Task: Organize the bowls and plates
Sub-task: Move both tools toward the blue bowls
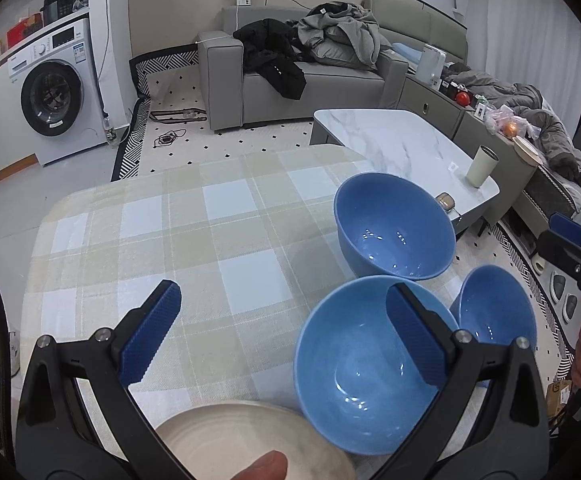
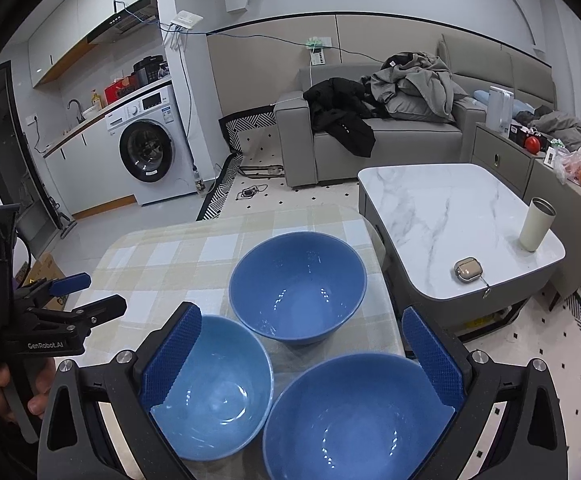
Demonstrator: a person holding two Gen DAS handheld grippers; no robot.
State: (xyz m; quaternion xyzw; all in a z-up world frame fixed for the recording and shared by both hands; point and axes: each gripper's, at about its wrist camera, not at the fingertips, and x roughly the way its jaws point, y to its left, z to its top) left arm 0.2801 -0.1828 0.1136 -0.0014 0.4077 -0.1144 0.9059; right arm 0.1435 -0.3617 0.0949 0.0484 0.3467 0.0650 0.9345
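Both hand-held grippers, left [image 1: 282, 336] and right [image 2: 302, 356], gape over three blue bowls [image 2: 297, 286] crowding the table's right edge [image 2: 386, 304] (left half bare)

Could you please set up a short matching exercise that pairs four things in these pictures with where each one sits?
Things:
1. light blue bowl
2. cream plate
3. cream tumbler
4. black jacket

Places:
A. on the grey sofa
B. on the marble coffee table
C. on the checked cloth, beside two darker blue bowls
D. at the near edge of the checked cloth, under the left gripper

Pairs: 1-C, 2-D, 3-B, 4-A
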